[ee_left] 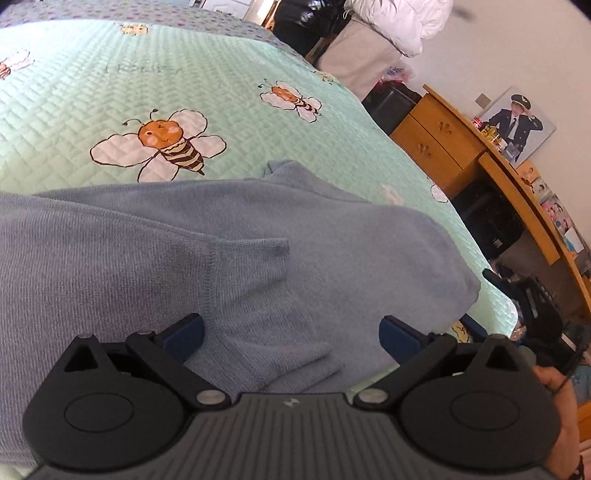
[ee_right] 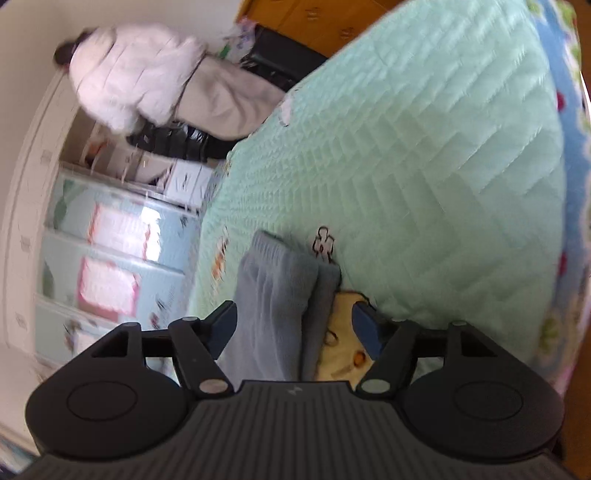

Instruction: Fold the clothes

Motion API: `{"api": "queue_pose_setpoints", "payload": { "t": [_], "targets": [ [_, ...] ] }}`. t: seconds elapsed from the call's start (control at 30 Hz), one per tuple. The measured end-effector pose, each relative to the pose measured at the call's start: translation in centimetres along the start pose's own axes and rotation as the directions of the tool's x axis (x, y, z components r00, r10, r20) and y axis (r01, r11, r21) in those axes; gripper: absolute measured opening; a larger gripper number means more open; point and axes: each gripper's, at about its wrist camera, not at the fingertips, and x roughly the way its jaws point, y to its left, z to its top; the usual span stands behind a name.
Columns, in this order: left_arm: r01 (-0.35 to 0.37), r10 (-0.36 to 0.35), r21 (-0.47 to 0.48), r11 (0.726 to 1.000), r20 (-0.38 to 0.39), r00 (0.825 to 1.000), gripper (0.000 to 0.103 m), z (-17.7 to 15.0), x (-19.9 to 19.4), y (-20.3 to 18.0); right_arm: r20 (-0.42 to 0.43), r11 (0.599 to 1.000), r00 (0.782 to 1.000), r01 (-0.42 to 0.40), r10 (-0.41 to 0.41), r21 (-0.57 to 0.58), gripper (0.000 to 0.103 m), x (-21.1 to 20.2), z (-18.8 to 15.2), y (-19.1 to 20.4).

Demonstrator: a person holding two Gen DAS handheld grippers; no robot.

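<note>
A light blue knitted sweater [ee_left: 229, 258] lies spread on the mint green bee-print quilt [ee_left: 110, 110], with a sleeve folded across its body. My left gripper [ee_left: 291, 334] hovers just over the sweater's near part, jaws wide open, nothing clamped. In the right wrist view, a bunched ribbed piece of the same blue sweater [ee_right: 273, 295] runs between the fingers of my right gripper [ee_right: 295, 325]. Those jaws stand open, wider than the cloth. The view is tilted and blurred, and the rest of the sweater is hidden there.
A wooden desk with drawers [ee_left: 439, 140] and a shelf of photos [ee_left: 517, 125] stand right of the bed. White and grey garments [ee_left: 384, 26] hang at the far end. A hand [ee_left: 557, 384] grips the left tool. Cabinets with blue panels [ee_right: 110, 240] line the wall.
</note>
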Motion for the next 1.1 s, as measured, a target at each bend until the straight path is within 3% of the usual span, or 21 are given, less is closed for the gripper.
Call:
{"api": "queue_pose_setpoints", "payload": {
  "t": [0.13, 0.67, 0.73, 0.77, 0.8, 0.83, 0.97, 1.1],
  "targets": [
    [-0.003, 0.002, -0.017, 1.000, -0.013, 1.000, 0.103, 0.3, 0.2, -0.1, -0.035, 1.000, 0.999, 0.001, -0.001, -0.009, 0.077, 0.8, 0.7, 0.5],
    [-0.026, 0.026, 0.004, 1.000, -0.022, 0.999, 0.103, 0.3, 0.4, -0.4, -0.067, 0.997, 0.997, -0.028, 0.024, -0.069, 0.078, 2.1, 1.5, 1.6],
    [-0.032, 0.032, 0.012, 0.999, -0.026, 0.999, 0.103, 0.3, 0.5, -0.5, -0.085, 0.994, 0.996, -0.024, 0.015, -0.104, 0.070, 2.3, 1.5, 1.9],
    [-0.030, 0.030, 0.006, 1.000, -0.026, 0.999, 0.103, 0.3, 0.5, -0.5, -0.097, 0.993, 0.995, -0.026, 0.015, -0.114, 0.053, 2.4, 1.5, 1.9],
    [-0.027, 0.027, -0.001, 1.000, -0.027, 0.999, 0.103, 0.4, 0.5, -0.4, -0.118, 0.995, 0.993, -0.042, 0.031, -0.091, 0.028, 2.5, 1.5, 1.4],
    [-0.024, 0.024, -0.008, 1.000, -0.029, 0.999, 0.103, 0.5, 0.5, -0.3, -0.135, 0.996, 0.990, -0.056, 0.045, -0.074, 0.021, 2.6, 1.5, 0.9],
    [-0.020, 0.019, -0.018, 1.000, -0.040, 0.999, 0.103, 0.8, 0.5, -0.2, -0.136, 0.992, 0.988, -0.086, 0.073, -0.090, 0.019, 1.6, 1.1, 0.6],
    [0.000, -0.002, -0.078, 0.997, -0.022, 1.000, 0.103, 0.9, 0.0, 0.4, -0.103, 0.966, 0.993, -0.080, 0.056, -0.246, 0.019, 0.6, -0.1, 3.5]
  ]
}}
